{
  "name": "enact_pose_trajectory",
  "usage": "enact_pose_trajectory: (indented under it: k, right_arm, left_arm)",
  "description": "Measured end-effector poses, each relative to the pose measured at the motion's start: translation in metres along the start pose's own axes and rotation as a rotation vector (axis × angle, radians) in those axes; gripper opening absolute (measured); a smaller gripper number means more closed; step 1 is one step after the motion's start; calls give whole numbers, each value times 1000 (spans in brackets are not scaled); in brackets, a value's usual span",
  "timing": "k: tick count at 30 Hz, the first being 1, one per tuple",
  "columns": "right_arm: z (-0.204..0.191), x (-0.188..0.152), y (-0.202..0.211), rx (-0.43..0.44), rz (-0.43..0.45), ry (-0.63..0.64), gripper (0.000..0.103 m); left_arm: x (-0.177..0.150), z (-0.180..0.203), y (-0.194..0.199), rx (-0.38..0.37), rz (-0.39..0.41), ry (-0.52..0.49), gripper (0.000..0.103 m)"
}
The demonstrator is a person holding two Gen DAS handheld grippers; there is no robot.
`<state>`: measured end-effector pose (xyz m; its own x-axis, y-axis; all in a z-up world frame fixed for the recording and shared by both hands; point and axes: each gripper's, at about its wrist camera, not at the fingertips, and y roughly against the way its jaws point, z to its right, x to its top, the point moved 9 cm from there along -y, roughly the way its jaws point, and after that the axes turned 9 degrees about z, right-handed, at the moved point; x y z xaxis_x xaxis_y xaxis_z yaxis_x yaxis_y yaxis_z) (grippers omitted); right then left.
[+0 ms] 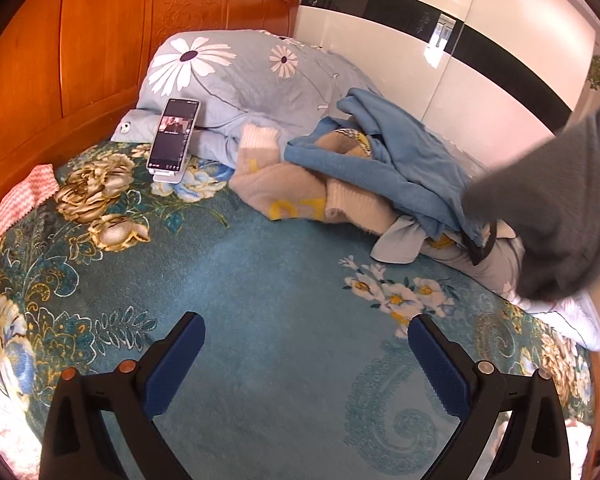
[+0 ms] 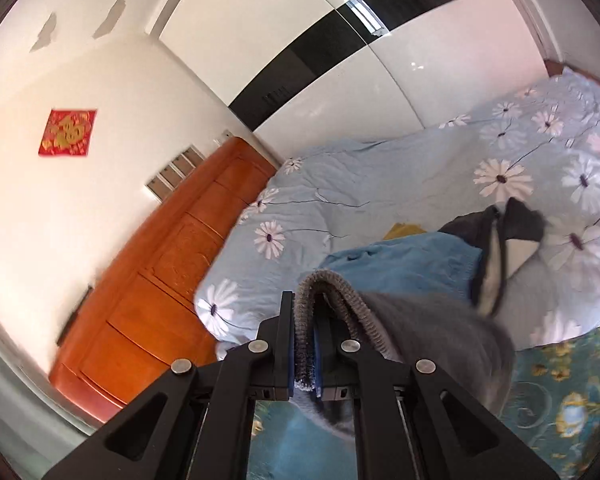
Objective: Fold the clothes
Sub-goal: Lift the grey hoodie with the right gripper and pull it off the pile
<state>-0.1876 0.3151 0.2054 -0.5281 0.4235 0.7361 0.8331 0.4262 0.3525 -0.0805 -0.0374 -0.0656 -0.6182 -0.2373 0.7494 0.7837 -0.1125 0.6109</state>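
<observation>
A grey knitted garment hangs from my right gripper, which is shut on its ribbed hem and raised over the bed. The same grey garment shows blurred at the right of the left wrist view, lifted above a heap of clothes. That heap holds a blue garment and a beige sweater with yellow letters. My left gripper is open with nothing between its blue pads, above the teal floral bedspread.
A phone on a white stand leans against a light blue daisy quilt by the orange wooden headboard. A pink-and-white cloth lies at the left. A white wardrobe with a black band stands behind the bed.
</observation>
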Motion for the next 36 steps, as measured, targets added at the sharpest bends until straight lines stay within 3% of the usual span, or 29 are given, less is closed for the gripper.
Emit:
enact_pose_trajectory:
  k: [2,6,9,13,16,20,26,28,29,31,33,36]
  right_arm:
    - [9,-21,9,-61,-79,61,7]
    - [30,-109,-10,-116,-314,107,7]
    - [53,-192,-33,-143,-479,63,7]
    - [68,-253,-52,-142,-628,-29,7]
    - [54,-242,-51,-92,-629,-39,7]
    - [20,-164,-27,14,-458,-14,7]
    - [-37,-48,35,202,-155,14,7]
    - [-44,-35,46,163,-110,89,7]
    - [-40,-38,45,121,-124,124,7]
    - [-17,-69,31,30,-238,136,7]
    - [23,-119,13,-41,-368,61,7]
    - [87,-201,-6,-121,-494,-93,7]
  left_arm:
    - [-2,8,3,-16,-5,-3,103]
    - [-11,24,10,-46,-24,-22,103]
    - [-15,24,15,-38,-34,-47,103]
    - [-15,18,21,-9,-30,-57,103]
    - [-10,7,27,7,-18,-18,103]
    - [-8,9,28,0,-16,-2,103]
    - [-9,26,29,-21,-22,-56,103]
    - [-11,31,29,-24,-28,-65,103]
    - [-11,33,29,-26,-31,-71,103]
    - [-11,36,30,-33,-30,-74,103]
    - [-11,37,31,-39,-29,-78,103]
    - [-15,36,31,-35,-41,-90,103]
